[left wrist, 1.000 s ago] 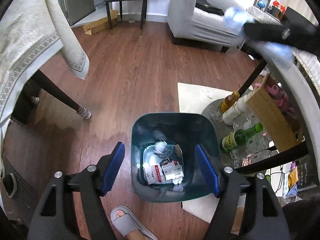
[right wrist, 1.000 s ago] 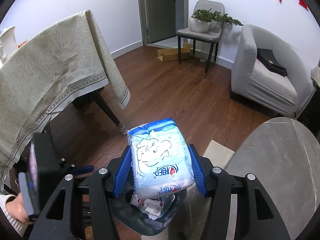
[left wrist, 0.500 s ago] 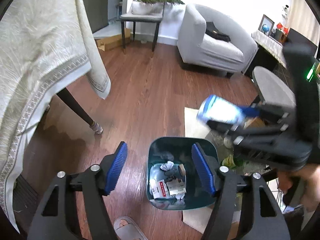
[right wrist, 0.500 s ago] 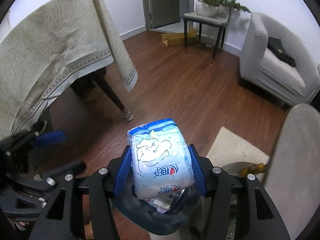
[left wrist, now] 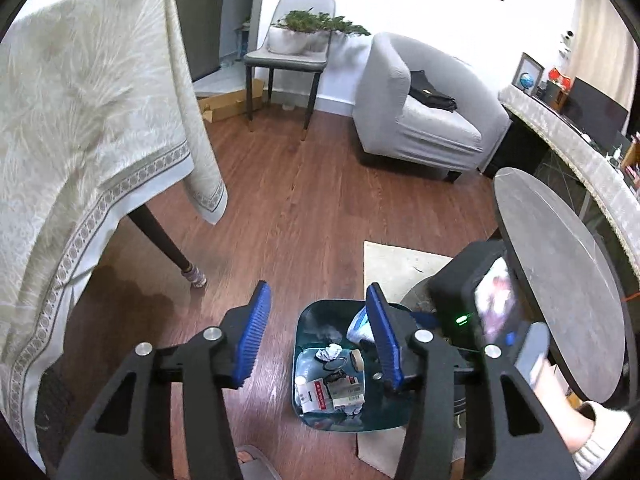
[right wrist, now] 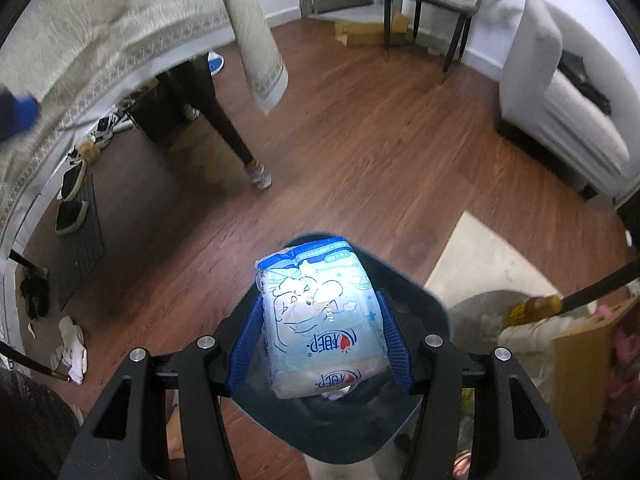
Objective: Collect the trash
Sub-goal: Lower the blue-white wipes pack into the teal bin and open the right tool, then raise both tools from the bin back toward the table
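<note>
One tissue pack [right wrist: 323, 322] clenched in right claw [right wrist: 320, 340] over one bin [left wrist: 316, 320]; left claw [left wrist: 318, 334] empty, closing.

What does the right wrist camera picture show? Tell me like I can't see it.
The right gripper grips a soft white-and-blue cartoon-printed plastic pack right above a dark teal plastic trash bin. Around it are brown wooden floor and a cream tablecloth.

My view of the bin [right wrist: 432, 316] floor was blocked by the tissue pack [right wrist: 324, 320], my right gripper [left wrist: 404, 320] showed mostly as motion blur, bin trash labels [left wrist: 332, 390] were too small to read.
</note>
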